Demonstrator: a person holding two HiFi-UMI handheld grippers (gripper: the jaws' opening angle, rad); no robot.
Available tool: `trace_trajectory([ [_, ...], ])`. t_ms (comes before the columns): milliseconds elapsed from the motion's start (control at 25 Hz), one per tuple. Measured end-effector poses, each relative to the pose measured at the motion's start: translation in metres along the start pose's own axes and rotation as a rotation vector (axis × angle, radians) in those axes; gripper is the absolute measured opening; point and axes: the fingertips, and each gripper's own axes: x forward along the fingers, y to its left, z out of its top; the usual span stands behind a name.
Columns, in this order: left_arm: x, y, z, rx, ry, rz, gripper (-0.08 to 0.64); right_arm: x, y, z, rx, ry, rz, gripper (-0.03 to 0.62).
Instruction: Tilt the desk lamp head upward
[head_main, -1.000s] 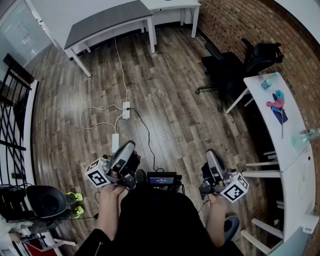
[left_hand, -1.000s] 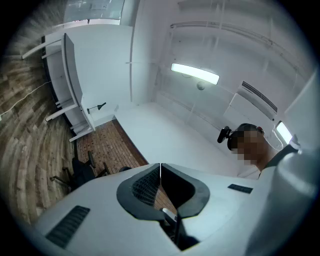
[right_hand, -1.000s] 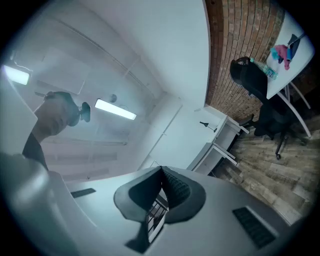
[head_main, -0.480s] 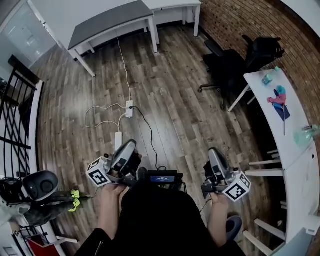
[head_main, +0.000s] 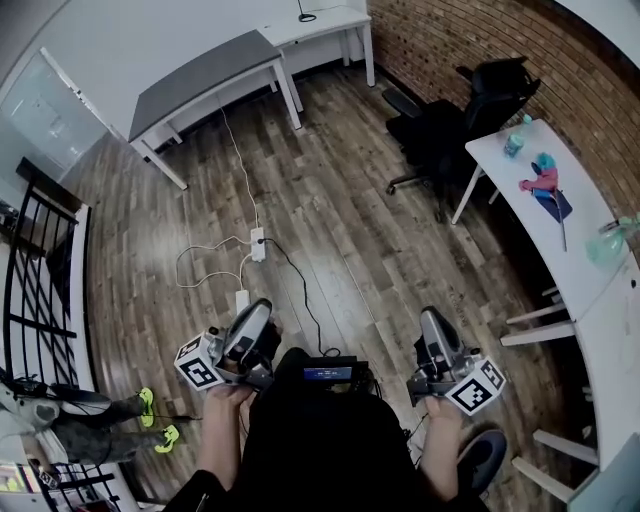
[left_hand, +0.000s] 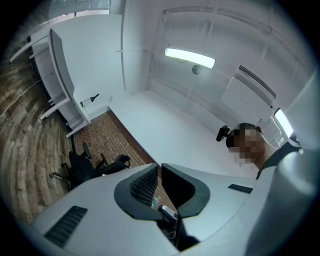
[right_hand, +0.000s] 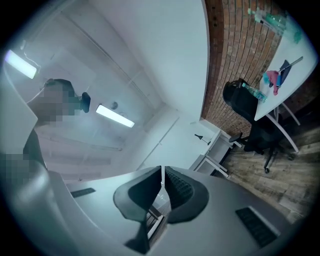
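A: Progress on the tilt?
B: None is shown. The left claw (left_hand: 160, 170) and right claw (right_hand: 162, 172) are seen shut, nothing held. The desk lamp (left_hand: 90, 99) is found far ahead of both, on a distant worktop (head_main: 335, 22), untouched.

Even bright room light — ceiling strip light (left_hand: 190, 57) glaring; strong fisheye bend, dark vignette at gripper-view corners.

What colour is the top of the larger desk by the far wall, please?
Dark grey; the desk top shows best in the head view.
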Motion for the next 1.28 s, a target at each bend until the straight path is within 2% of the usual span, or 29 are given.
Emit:
trace_trajectory([
  [280,0.018,0.006,-0.011,-0.024,0.039,-0.023,0.018,-0.031,-0.024,0.015,0.003,-0.046,-0.087,0.014],
  [360,0.019,0.021,-0.009,-0.043,0.037,0.000,0.018,-0.025,-0.024,0.017,-0.010,-0.040,-0.076,0.014],
  [480,0.023,0.053,-0.001,-0.056,0.044,0.078,0.020,-0.010,-0.024,0.018,-0.020,-0.033,-0.062,0.014],
  [520,0.027,0.065,0.002,-0.061,0.037,0.100,0.047,-0.003,-0.025,0.019,-0.019,-0.031,-0.060,0.015],
  [560,0.032,0.078,0.004,-0.068,0.027,0.113,0.114,0.004,-0.028,0.022,-0.020,-0.025,-0.061,0.016],
  [600,0.040,0.091,0.004,-0.078,0.014,0.115,0.137,0.011,-0.032,0.028,-0.028,-0.016,-0.062,0.023],
  [680,0.061,0.118,0.005,-0.102,-0.010,0.100,0.164,0.028,-0.044,0.043,-0.057,0.007,-0.065,0.082],
  [840,0.098,0.170,0.023,-0.145,-0.023,0.041,0.162,0.082,-0.076,0.067,-0.110,0.039,-0.075,0.092],
  [920,0.111,0.192,0.045,-0.156,-0.044,0.015,0.067,0.122,-0.088,0.075,-0.110,0.051,-0.056,0.092],
  [1080,0.129,0.233,0.101,-0.152,-0.118,-0.023,0.021,0.214,-0.109,0.081,-0.094,0.109,-0.003,0.092],
  [1160,0.134,0.259,0.126,-0.157,-0.142,-0.012,0.014,0.258,-0.121,0.084,-0.088,0.133,0.009,0.092],
  [1280,0.146,0.296,0.165,-0.149,-0.185,0.044,0.014,0.318,-0.135,0.092,-0.086,0.140,0.013,0.092],
])
